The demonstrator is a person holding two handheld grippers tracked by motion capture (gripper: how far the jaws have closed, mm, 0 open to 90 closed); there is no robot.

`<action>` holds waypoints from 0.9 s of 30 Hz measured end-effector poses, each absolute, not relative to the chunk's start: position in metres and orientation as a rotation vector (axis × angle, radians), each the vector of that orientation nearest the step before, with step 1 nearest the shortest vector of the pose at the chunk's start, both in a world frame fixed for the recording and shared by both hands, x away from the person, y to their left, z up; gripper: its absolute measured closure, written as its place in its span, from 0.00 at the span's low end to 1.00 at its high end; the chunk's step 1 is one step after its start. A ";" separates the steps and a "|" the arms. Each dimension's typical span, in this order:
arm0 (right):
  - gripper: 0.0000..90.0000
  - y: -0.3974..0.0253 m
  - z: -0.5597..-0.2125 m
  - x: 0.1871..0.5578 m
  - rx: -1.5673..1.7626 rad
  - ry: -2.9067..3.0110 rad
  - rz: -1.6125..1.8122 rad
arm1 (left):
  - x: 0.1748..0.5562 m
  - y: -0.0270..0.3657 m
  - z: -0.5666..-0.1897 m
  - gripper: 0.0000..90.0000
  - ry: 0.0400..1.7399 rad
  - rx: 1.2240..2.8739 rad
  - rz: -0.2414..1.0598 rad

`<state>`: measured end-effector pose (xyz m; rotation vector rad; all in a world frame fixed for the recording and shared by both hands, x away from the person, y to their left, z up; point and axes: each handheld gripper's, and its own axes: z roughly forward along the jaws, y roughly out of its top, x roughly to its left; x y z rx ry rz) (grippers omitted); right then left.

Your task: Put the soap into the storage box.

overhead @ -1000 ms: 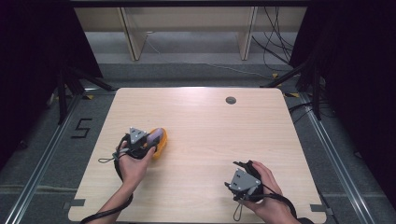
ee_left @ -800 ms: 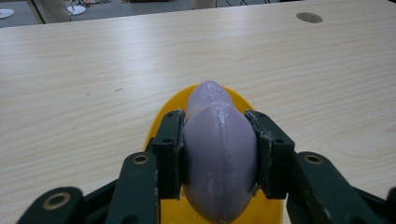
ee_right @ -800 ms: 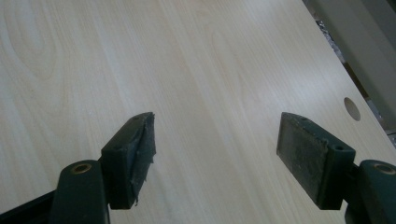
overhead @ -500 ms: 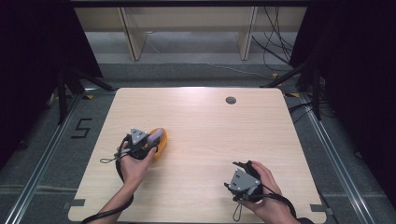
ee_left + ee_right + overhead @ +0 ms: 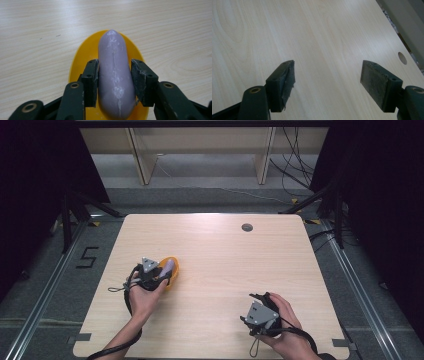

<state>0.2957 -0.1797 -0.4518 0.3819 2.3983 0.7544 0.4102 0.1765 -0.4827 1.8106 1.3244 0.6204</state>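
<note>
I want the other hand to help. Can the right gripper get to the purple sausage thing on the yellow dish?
Probably yes. The right gripper is open, with bare table between it and the purple piece, though the left gripper already clamps its middle.

I see a pale purple sausage-shaped piece (image 5: 114,75), smooth with whitish scuffs and a faint seam along its length, lying flat lengthwise in a shallow yellow oval dish (image 5: 82,57). The dish sits on the table (image 5: 225,250) near its left edge, about midway from front to back.
</note>
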 end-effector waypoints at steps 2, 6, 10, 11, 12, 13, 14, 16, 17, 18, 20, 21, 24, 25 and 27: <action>0.32 -0.180 -0.452 0.296 0.381 2.395 0.754 | 0.410 0.176 -0.483 0.64 1.327 1.812 0.625; 0.32 -0.180 -0.452 0.296 0.359 2.399 0.752 | 0.411 0.178 -0.484 0.61 1.328 1.818 0.608; 0.31 -0.180 -0.452 0.296 0.365 2.404 0.751 | 0.409 0.181 -0.482 0.54 1.326 1.831 0.592; 0.31 -0.180 -0.452 0.296 0.366 2.404 0.751 | 0.408 0.181 -0.481 0.53 1.330 1.816 0.592; 0.31 -0.180 -0.453 0.295 0.385 2.408 0.751 | 0.407 0.183 -0.479 0.50 1.324 1.809 0.582; 0.31 -0.180 -0.453 0.295 0.388 2.407 0.752 | 0.406 0.184 -0.477 0.47 1.328 1.804 0.566; 0.31 -0.180 -0.453 0.295 0.391 2.406 0.755 | 0.405 0.186 -0.475 0.45 1.313 1.803 0.559; 0.31 -0.180 -0.453 0.296 0.372 2.409 0.753 | 0.401 0.190 -0.470 0.41 1.305 1.800 0.564; 0.31 -0.180 -0.453 0.295 0.393 2.408 0.753 | 0.399 0.192 -0.468 0.40 1.301 1.790 0.559; 0.31 -0.180 -0.453 0.295 0.390 2.410 0.751 | 0.397 0.194 -0.465 0.40 1.299 1.786 0.564; 0.31 -0.180 -0.453 0.295 0.388 2.413 0.749 | 0.392 0.200 -0.461 0.39 1.281 1.777 0.564; 0.31 -0.180 -0.453 0.295 0.390 2.411 0.750 | 0.390 0.202 -0.460 0.39 1.274 1.771 0.565; 0.31 -0.180 -0.454 0.295 0.392 2.408 0.747 | 0.382 0.210 -0.457 0.38 1.250 1.776 0.563; 0.31 -0.180 -0.454 0.295 0.393 2.408 0.747 | 0.379 0.212 -0.458 0.38 1.238 1.778 0.557; 0.31 -0.180 -0.454 0.295 0.393 2.409 0.747 | 0.373 0.218 -0.459 0.37 1.233 1.780 0.545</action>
